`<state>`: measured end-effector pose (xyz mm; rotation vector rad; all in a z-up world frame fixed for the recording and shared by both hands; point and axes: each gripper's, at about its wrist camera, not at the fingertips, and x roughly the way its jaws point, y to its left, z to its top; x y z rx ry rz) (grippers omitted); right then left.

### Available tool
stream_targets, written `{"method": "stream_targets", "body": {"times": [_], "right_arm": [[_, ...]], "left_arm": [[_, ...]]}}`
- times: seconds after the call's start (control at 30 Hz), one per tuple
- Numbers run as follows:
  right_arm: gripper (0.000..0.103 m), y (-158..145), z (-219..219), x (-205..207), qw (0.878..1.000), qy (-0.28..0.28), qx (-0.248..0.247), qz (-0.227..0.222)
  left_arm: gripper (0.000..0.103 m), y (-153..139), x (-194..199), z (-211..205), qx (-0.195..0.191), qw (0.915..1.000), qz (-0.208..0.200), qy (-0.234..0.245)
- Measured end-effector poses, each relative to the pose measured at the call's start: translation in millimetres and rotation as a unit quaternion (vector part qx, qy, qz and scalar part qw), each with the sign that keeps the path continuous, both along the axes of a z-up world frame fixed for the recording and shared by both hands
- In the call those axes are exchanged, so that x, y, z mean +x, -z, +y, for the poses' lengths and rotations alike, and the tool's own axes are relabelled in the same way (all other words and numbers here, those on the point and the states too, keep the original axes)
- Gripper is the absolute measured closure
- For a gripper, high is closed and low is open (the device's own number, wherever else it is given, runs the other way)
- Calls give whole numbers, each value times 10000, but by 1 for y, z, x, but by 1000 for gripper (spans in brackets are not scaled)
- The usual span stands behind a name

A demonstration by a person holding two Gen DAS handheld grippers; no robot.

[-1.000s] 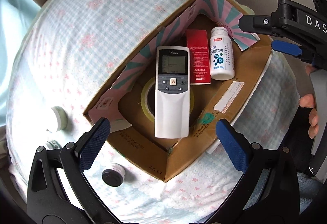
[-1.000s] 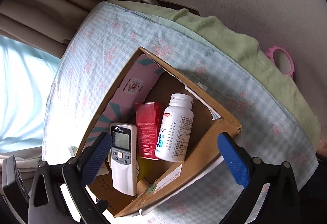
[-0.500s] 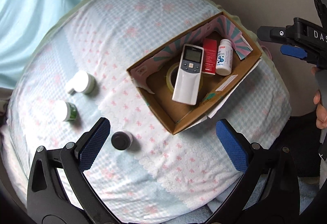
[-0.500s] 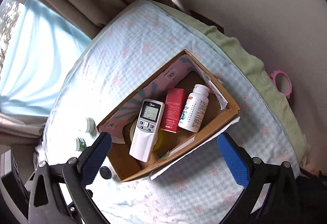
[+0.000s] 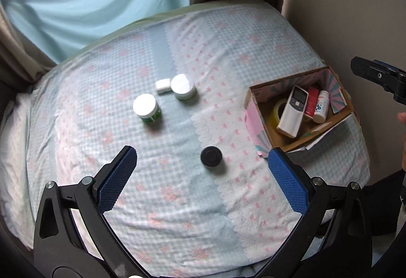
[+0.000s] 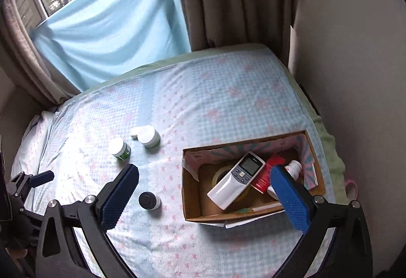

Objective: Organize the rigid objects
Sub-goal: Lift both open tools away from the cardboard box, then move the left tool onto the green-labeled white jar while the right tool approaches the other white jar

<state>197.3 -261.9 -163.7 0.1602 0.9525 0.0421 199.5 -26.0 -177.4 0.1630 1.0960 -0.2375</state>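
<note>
Jaws of left gripper (image 5: 202, 168) and right gripper (image 6: 204, 191) spread, empty. Cardboard box (image 5: 264, 123) right of left jaws: remote (image 5: 291, 113), bottle, tape stowed. Black-capped jar (image 5: 211, 156) between left jaws, two white-lidded jars (image 5: 146, 108) beyond, unstowed on bed

A bed (image 5: 177, 214) covered in blue checked cloth fills both views. Its near edge and far right corner are open cloth. Near the middle, a green jar (image 5: 147, 108), a wider white-lidded jar (image 5: 183, 87) and a small white case (image 5: 162, 86) cluster close together. A black-lidded jar (image 5: 211, 156) stands alone nearer the front, with open cloth on every side. At the right edge a cardboard box (image 5: 253, 110) sits crowded: a remote (image 5: 291, 113) lies slanted across its opening.
</note>
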Motion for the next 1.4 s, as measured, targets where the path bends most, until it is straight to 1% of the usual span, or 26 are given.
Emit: {"method": "stream_targets", "body": {"times": [0.1, 0.2, 0.27, 0.4, 0.5, 0.67, 0.73, 0.87, 1.0, 1.1, 1.13, 1.23, 1.33, 1.4], "right_arm": [[0, 1, 24, 16, 9996, -260, -82, 16], [0, 11, 44, 33, 9989, -445, -94, 119], [0, 20, 57, 46, 9982, -569, -106, 172], [0, 56, 88, 75, 9953, -902, -105, 335], [0, 90, 111, 99, 9915, -1222, -208, 402], [0, 152, 144, 141, 9862, -1572, -171, 494], [0, 176, 155, 159, 9849, -1659, -171, 461], [0, 218, 169, 191, 9858, -1621, -257, 362], [0, 254, 177, 214, 9866, -1606, -72, 298], [1, 273, 188, 223, 9846, -1719, -256, 191], [4, 279, 190, 226, 9839, -1757, -280, 174], [8, 294, 192, 235, 9830, -1796, -301, 239], [8, 303, 192, 241, 9833, -1777, -298, 251], [8, 305, 192, 244, 9835, -1769, -295, 253]], "left_arm": [[0, 5, 6, 31, -127, 9993, -17, -347], [0, 15, 18, 60, -283, 9978, 73, -598], [0, 26, 27, 78, -349, 9963, 54, -780], [0, 67, 50, 106, -481, 9935, 94, -1032], [0, 104, 70, 117, -441, 9929, 107, -1101], [0, 168, 108, 121, -305, 9936, -29, -1092], [0, 195, 123, 121, -338, 9932, -51, -1111], [0, 238, 149, 123, -377, 9926, -246, -1131], [0, 272, 173, 117, -281, 9938, -341, -1018], [1, 289, 185, 112, -249, 9947, -452, -892], [1, 291, 188, 109, -257, 9948, -504, -852], [2, 300, 196, 104, -248, 9951, -591, -753], [9, 307, 202, 103, -300, 9951, -588, -733], [19, 310, 206, 104, -372, 9951, -539, -738]]}}
